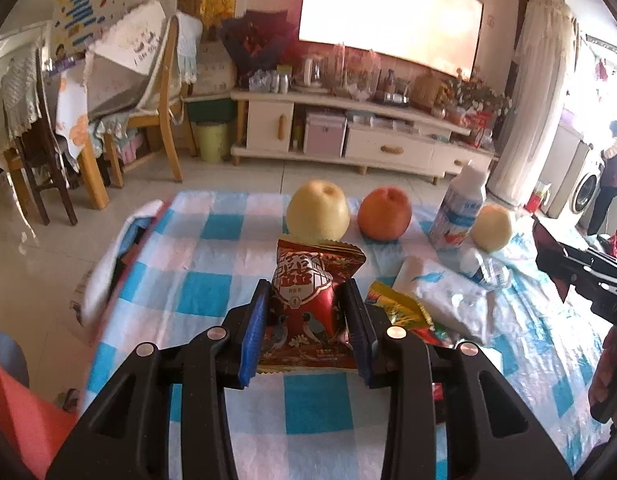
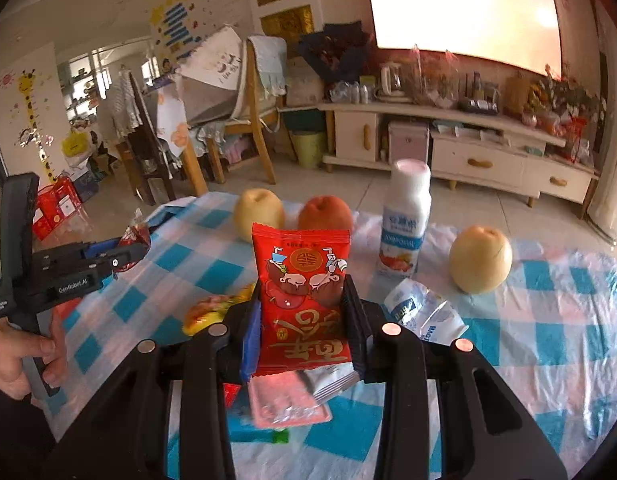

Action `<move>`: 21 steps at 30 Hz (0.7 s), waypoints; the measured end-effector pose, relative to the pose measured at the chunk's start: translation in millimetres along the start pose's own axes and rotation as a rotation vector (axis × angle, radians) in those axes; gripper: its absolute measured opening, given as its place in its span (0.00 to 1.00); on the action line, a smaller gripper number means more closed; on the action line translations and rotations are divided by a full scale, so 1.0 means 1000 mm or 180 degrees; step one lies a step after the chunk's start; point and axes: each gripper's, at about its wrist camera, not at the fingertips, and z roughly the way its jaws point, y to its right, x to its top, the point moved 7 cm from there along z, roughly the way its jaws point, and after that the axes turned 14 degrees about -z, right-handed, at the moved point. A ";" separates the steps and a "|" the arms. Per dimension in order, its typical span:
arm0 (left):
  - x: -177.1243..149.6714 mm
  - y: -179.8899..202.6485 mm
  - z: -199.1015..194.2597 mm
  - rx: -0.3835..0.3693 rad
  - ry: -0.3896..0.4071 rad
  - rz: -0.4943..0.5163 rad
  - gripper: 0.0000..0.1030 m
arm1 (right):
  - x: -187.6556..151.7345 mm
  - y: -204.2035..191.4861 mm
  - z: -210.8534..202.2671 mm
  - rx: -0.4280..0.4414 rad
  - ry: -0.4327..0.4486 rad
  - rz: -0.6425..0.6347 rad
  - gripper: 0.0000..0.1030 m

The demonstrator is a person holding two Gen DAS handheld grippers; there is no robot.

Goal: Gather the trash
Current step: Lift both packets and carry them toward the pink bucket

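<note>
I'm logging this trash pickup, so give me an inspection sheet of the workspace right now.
Surface: checked tablecloth, wrinkled.
Job's things: dark red snack packet, bright red packet, crumpled white wrapper, yellow wrapper.
Clutter: two pears, an orange fruit, yogurt bottle.
Grippers: left gripper shut on dark packet; right gripper shut on bright packet.
Cables: nothing seen.
Surroundings: TV cabinet, wooden chairs.

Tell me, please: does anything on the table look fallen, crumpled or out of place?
Yes. A small bottle lies on its side beside the standing bottle. A crumpled white wrapper sits near the pear. More wrappers are scattered on the cloth. The fruit looks fine.
</note>
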 end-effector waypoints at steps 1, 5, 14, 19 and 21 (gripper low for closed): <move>0.001 -0.002 -0.010 -0.0009 0.0035 -0.0024 0.37 | 0.002 -0.005 -0.004 0.0006 0.0013 -0.0015 0.36; 0.000 -0.015 -0.043 0.0019 0.0097 -0.0048 0.37 | 0.019 -0.031 -0.022 0.0069 0.0103 -0.0118 0.36; 0.016 -0.085 -0.135 0.0277 0.0396 -0.0188 0.37 | 0.068 -0.128 -0.039 0.0465 0.0299 -0.0377 0.36; 0.023 -0.150 -0.188 0.0541 0.0559 -0.0342 0.37 | 0.096 -0.197 -0.032 0.0816 0.0355 -0.0487 0.36; 0.023 -0.177 -0.206 0.0650 0.0603 -0.0414 0.37 | 0.108 -0.232 -0.025 0.0978 0.0368 -0.0550 0.36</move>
